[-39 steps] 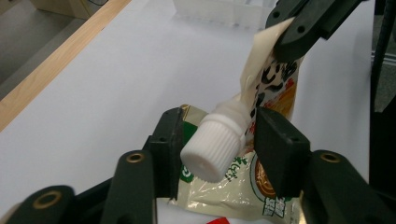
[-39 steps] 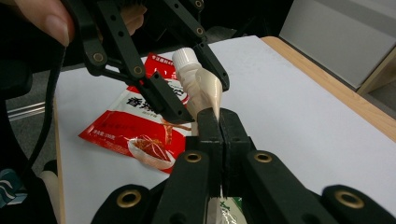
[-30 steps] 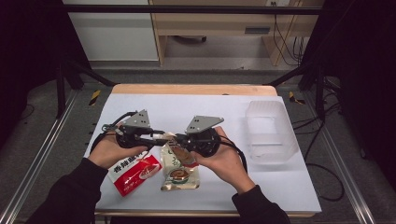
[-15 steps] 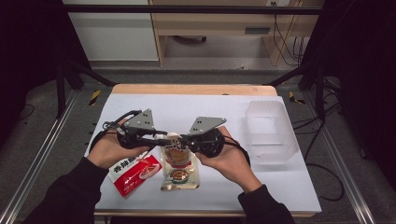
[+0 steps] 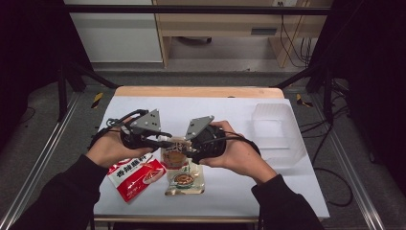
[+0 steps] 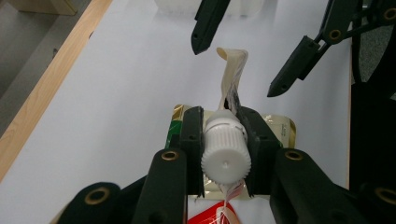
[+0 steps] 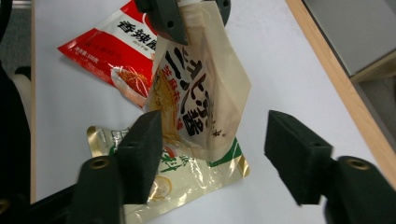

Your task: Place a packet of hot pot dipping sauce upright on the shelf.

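L gripper (image 6: 219, 154) clamped on spout pouch (image 7: 201, 93) by its white cap (image 6: 225, 149), hanging it off the table so it's free; R gripper (image 7: 215, 158) jaws just opened, released at pouch's 6 o'clock.

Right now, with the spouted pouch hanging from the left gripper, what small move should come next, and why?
Probably carry the spouted pouch toward the clear plastic container. The left gripper clamps its white cap, so the pouch hangs free above the table. The right gripper has just been opening; its pads stand apart from the pouch, so nothing else holds it.
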### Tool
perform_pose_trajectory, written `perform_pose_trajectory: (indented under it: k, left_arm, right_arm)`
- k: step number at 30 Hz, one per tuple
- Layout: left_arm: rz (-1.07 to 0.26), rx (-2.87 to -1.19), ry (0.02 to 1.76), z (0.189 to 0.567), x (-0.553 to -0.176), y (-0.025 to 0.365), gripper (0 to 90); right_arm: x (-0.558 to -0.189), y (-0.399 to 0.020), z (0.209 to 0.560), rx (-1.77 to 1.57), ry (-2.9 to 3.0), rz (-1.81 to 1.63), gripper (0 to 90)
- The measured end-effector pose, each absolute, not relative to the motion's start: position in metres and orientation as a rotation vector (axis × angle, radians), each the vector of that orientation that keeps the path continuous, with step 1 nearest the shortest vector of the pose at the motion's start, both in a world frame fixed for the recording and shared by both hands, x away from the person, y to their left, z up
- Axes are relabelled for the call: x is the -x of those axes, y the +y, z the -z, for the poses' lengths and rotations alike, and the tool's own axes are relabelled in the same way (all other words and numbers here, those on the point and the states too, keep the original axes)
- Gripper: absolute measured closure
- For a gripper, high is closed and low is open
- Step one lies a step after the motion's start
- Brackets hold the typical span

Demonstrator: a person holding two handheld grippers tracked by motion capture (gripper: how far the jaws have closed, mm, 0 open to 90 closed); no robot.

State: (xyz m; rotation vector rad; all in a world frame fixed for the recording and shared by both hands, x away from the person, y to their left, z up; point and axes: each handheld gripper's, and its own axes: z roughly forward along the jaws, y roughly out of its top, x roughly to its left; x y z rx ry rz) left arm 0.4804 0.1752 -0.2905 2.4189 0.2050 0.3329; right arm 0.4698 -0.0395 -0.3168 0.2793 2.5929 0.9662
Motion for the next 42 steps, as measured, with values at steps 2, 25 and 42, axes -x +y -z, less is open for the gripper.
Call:
perform_pose_trajectory:
  k: [2,25,42]
  left_arm:
    - [-0.335,-2.425,0.194,0.289,-0.480,0.176,73.0]
    - [-0.268,-2.426,0.137,0.299,-0.478,0.165,72.9]
    - [-0.273,-2.364,0.175,0.309,-0.480,0.169,58.3]
  right_arm:
    - [-0.472,-0.039,0.314,-0.243,2.593,-0.953,31.4]
    - [-0.481,-0.022,0.306,-0.087,2.804,-0.799,73.2]
    - [-0.480,-0.024,0.297,-0.131,2.815,-0.742,89.6]
